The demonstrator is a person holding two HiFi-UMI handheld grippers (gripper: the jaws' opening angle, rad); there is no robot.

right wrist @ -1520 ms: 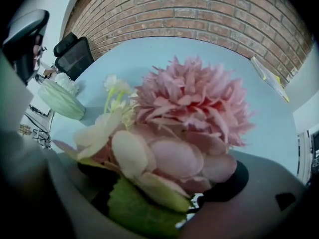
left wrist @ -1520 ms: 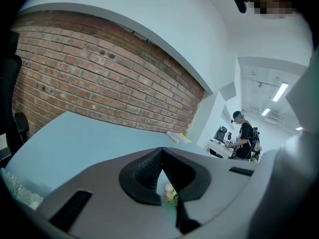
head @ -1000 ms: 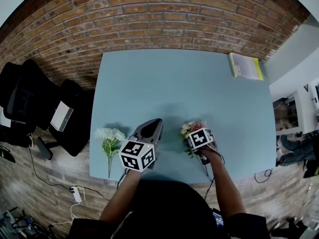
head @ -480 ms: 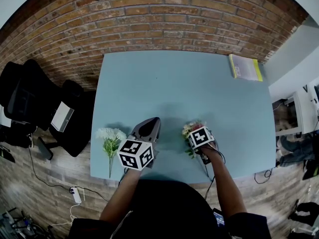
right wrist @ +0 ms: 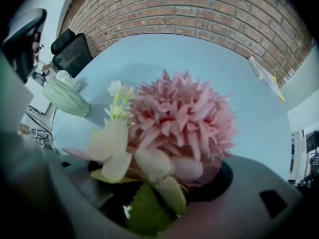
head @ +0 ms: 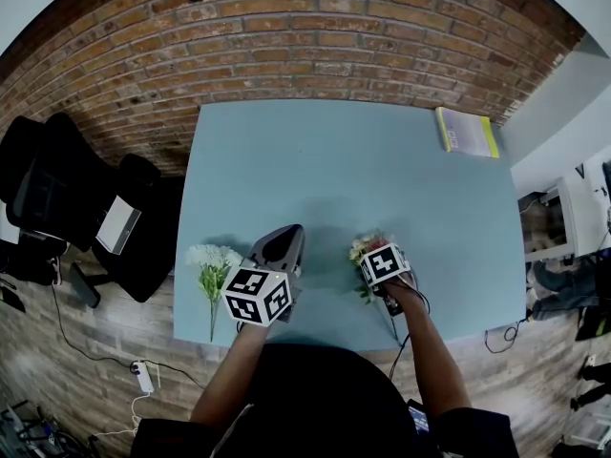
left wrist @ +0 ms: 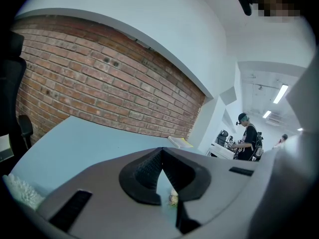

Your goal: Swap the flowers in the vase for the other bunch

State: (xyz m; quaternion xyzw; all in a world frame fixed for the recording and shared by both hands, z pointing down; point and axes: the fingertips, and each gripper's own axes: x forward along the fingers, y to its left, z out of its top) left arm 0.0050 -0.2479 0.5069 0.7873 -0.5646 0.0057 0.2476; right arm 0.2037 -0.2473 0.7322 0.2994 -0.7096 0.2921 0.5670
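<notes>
Room: brick wall (head: 286,36) at the top of the head view, black office chairs (head: 57,189) at the left edge, wood floor along the bottom.
Bench (head: 334,160): pale blue, filling the middle of the head view.
Book (head: 468,132): yellow-edged, flat at the upper right corner of the bench.
White bunch (head: 212,259): lying at the lower left of the bench, blooms up-frame, stem toward the near edge, just left of the left gripper.
Left gripper (left wrist: 161,156): fingers closed together on nothing, pointing across the bench.
Pink bunch (right wrist: 179,118): lower middle-right of the bench, a large pink bloom with cream blossoms and a green leaf.
Right gripper (right wrist: 159,183): pointing steeply down; its fingers have just been closing, with the pink bunch between them, not yet clamped.
Pale green ribbed thing (right wrist: 65,97): upper left of the right gripper view; vase or flower, I cannot tell.
</notes>
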